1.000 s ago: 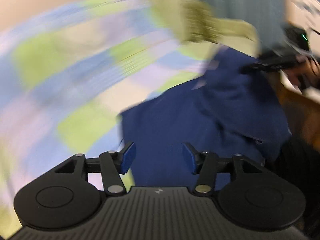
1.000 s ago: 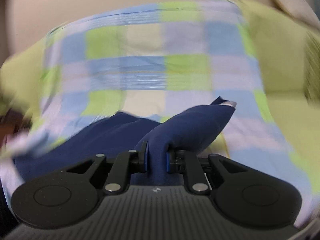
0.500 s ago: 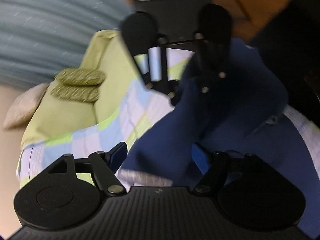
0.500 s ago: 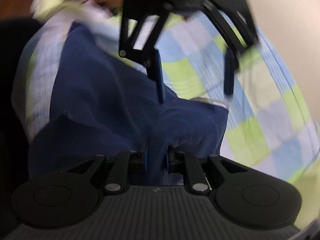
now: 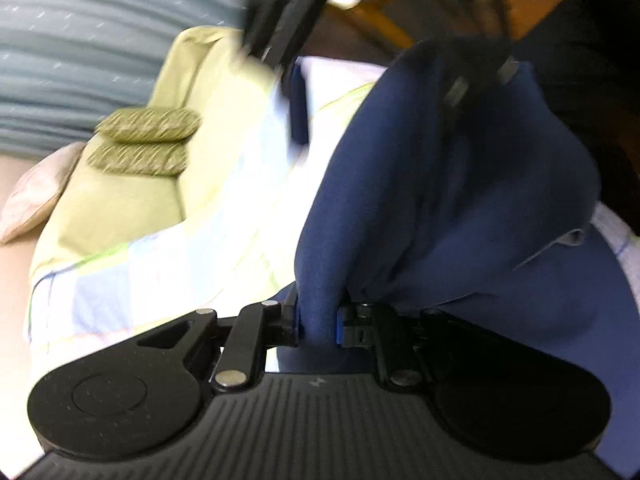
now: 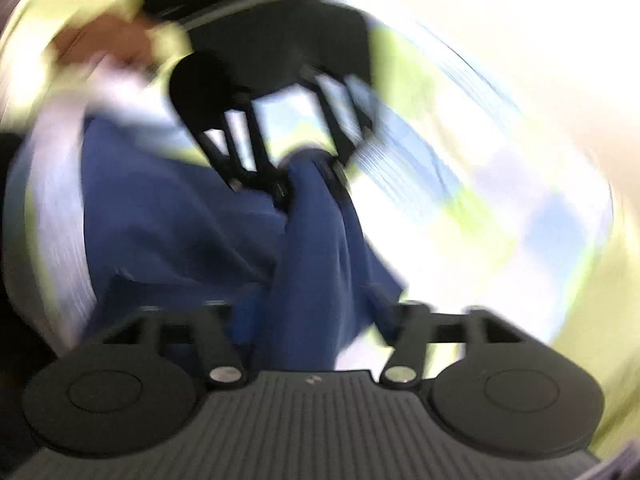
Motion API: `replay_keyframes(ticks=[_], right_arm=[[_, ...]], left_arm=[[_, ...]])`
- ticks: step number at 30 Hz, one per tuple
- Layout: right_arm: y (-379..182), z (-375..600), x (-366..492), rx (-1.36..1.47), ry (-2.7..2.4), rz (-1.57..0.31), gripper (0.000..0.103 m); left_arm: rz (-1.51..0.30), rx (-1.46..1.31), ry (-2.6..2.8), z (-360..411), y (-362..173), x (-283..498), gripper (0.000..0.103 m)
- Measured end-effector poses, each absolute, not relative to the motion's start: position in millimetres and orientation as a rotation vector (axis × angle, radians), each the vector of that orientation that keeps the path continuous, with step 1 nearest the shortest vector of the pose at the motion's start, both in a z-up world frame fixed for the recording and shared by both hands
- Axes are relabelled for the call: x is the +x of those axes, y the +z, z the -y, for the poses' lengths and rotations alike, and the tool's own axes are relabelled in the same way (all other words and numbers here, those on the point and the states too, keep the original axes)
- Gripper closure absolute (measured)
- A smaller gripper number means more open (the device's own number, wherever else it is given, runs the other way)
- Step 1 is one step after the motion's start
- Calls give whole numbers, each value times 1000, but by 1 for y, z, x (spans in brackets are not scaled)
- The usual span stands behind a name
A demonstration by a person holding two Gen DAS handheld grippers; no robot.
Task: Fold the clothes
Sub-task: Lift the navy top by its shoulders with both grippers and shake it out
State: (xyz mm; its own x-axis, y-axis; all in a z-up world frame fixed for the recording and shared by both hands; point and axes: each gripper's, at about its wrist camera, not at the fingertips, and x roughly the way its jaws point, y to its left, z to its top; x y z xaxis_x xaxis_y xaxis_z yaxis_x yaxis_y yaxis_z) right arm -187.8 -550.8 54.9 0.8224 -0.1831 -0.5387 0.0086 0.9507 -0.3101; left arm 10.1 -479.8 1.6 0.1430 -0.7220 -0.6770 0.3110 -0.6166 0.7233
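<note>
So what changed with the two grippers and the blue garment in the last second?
The left gripper has just closed on the blue garment, while the right gripper has just opened, letting go though cloth still hangs between its jaws. The checked sheet underneath stayed put.

We get heavy motion blur in the right wrist view, blown-out whites on the checked sheet (image 5: 168,264), and fisheye-dark corners.

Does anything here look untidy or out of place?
Yes. The navy garment is bunched, not flat, on the checked sheet. The left gripper pinches one fold of it, jaws just closed; the right gripper has just opened, cloth loose between its jaws.
</note>
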Motion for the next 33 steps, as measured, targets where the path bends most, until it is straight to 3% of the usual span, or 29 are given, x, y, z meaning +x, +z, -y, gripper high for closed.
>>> replay_keyframes(ticks=[3,6,9,11,16,25,33], right_arm=[[37,561,-211,-99,-162,-633,28],[22,559,-219,-41,-184,-672,42],[12,567,-225,23,-201,-689,89],[21,573,-220,12,-201,-690,90],[90,533,-204,-370,-188,-605,91],[239,447,-229,-814,-220,-321,92],[296,414,-234,-993,-203,-232,91]], left_arm=[[368,1562,-1576,482,4,18,87],[351,1541,-1569,482,7,23,86],[340,1528,-1532,477,17,27,86],[312,1474,-1452,463,34,28,86],[283,1325,-1280,412,109,25,86],[403,1221,-1027,295,250,-46,86],[358,1197,-943,253,279,-66,84]])
